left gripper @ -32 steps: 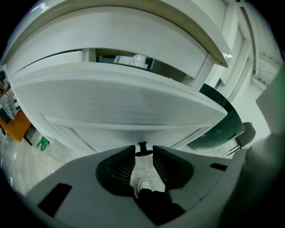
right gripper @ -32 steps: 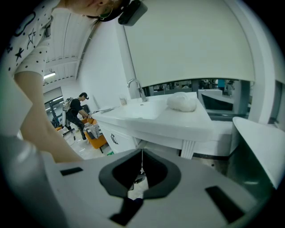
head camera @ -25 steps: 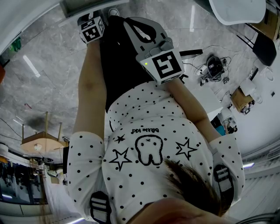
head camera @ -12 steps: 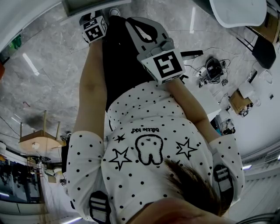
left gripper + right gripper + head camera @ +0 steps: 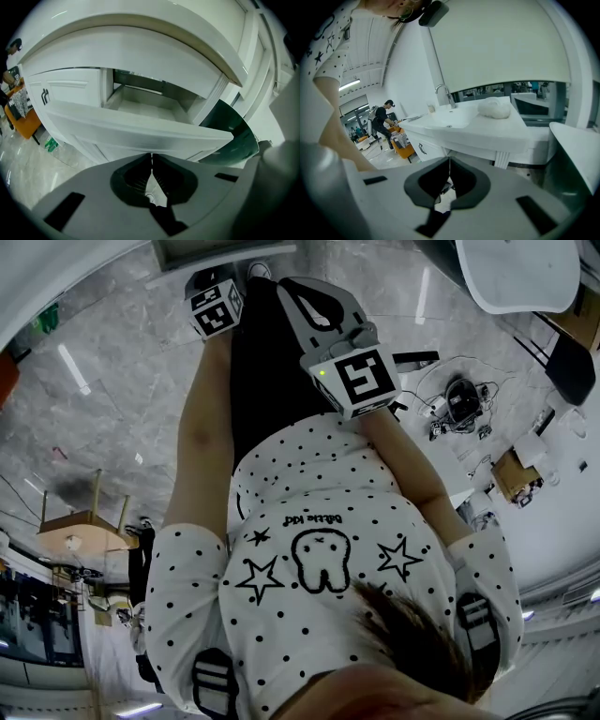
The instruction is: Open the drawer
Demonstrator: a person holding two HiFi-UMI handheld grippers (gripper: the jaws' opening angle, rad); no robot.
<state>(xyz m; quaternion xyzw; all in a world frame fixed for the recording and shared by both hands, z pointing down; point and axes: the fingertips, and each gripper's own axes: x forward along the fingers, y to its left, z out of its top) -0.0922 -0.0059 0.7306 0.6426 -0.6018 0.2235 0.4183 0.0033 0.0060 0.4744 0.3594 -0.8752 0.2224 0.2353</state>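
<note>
Looking along your left claw (image 5: 151, 157), its jaws have just been closing and now meet on nothing, just below the white flat-fronted drawer (image 5: 140, 131), which stands pulled out of the white vanity cabinet (image 5: 70, 86). Your right claw (image 5: 449, 161) is clenched, empty.

White short-sleeved shirt (image 5: 319, 521), black polka dots, black star and tooth outlines. Black lower garment (image 5: 262, 381). Dark shoulder straps (image 5: 217, 681), pale buckles. Left gripper (image 5: 151, 159), right gripper (image 5: 449, 164): grey shells, black pads; black-and-white marker cube (image 5: 361, 379) at each gripper's rear.
</note>
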